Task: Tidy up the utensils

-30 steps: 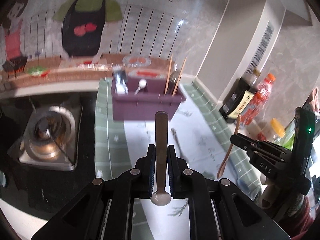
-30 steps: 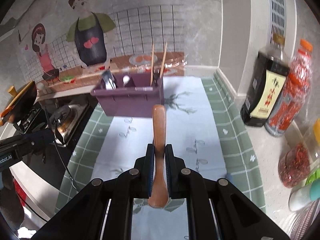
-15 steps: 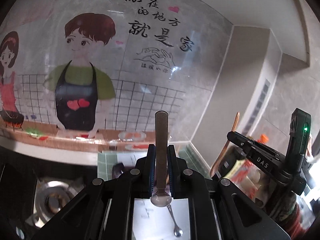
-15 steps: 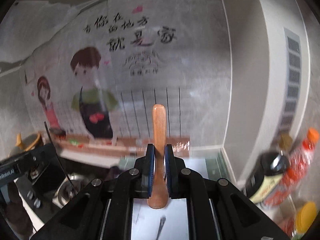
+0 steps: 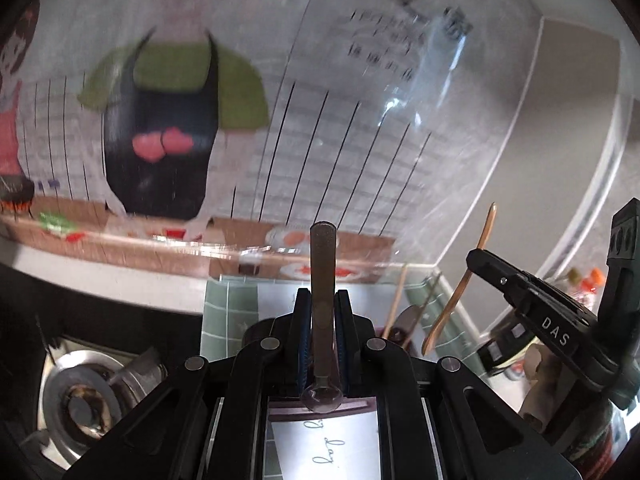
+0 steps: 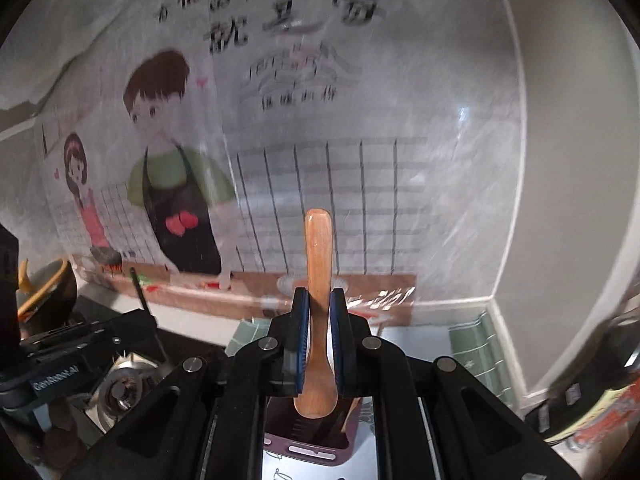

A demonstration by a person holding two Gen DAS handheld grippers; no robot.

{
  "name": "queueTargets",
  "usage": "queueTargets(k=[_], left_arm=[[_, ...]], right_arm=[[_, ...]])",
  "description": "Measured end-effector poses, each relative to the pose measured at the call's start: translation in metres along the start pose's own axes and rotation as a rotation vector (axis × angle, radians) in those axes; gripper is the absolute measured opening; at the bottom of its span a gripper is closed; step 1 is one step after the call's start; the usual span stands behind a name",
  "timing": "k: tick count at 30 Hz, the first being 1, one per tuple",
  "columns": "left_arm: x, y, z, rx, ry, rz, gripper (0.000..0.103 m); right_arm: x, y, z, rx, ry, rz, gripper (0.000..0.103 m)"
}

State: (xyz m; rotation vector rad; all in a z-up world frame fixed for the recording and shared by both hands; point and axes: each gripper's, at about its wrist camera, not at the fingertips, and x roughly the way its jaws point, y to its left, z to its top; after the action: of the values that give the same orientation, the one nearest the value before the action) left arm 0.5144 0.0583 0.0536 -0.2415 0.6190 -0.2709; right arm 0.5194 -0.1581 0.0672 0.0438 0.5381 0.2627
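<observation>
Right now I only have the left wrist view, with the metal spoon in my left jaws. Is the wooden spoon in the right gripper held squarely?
Observer: Yes. In the right wrist view the right gripper is shut on the wooden spoon at its neck, bowl toward the camera, handle pointing straight ahead.
Operator: Where is the purple caddy from there?
Observer: The purple caddy sits at the bottom of that view, and the spoon's bowl hangs over one of its open compartments.
</observation>
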Motion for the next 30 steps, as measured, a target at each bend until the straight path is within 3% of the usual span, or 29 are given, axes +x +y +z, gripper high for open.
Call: queueTargets(k=[10, 17, 22, 30], left_arm=[[0.033, 0.005, -0.009, 0.007, 0.008, 0.078, 0.005], [0.035, 0.02, -0.015, -0.032, 0.043, 0.101, 0.005], [0.037, 0.022, -0.021, -0.037, 0.063, 0.096, 0.005], [0.038, 0.017, -0.022, -0.026, 0.086, 0.082, 0.005]], right_arm=[[0.058, -0.008, -0.044, -0.014, 0.12, -0.001, 0.01], [0.063, -0.008, -0.06, -0.029, 0.165, 0.013, 0.01], [0.064, -0.006, -0.063, -0.033, 0.168, 0.014, 0.01], [0.037, -0.008, -0.043, -0.021, 0.098, 0.01, 0.01]])
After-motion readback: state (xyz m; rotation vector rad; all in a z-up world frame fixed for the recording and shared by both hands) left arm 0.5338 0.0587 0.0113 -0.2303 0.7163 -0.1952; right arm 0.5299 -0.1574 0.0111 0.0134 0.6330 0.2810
